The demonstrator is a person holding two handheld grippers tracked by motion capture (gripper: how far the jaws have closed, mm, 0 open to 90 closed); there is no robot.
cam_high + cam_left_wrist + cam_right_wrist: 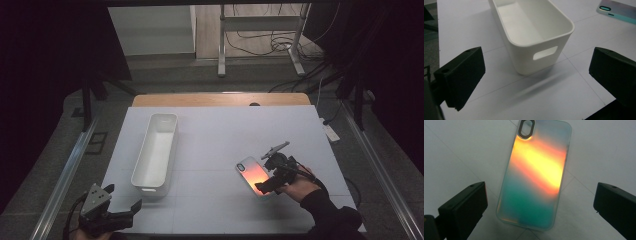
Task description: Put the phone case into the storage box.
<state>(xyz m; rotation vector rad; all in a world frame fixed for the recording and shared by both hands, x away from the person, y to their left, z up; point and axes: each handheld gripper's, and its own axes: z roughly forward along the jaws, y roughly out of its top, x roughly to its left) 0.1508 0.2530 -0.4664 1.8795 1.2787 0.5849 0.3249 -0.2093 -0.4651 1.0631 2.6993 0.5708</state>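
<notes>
Between your right gripper's [539,202] wide-open jaws lay the iridescent phone case [536,175], ungripped; your left gripper [534,75] stood open, empty, facing the white bin [531,32].

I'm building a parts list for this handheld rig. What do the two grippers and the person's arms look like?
Both grippers are black, each with two blocky, matte black jaws that have small round holes on top. The left gripper carries a grey three-cornered plate with small holes; the right gripper carries one too, seen edge-on. A black cable trails from each. The person's right arm wears a black sleeve.
</notes>
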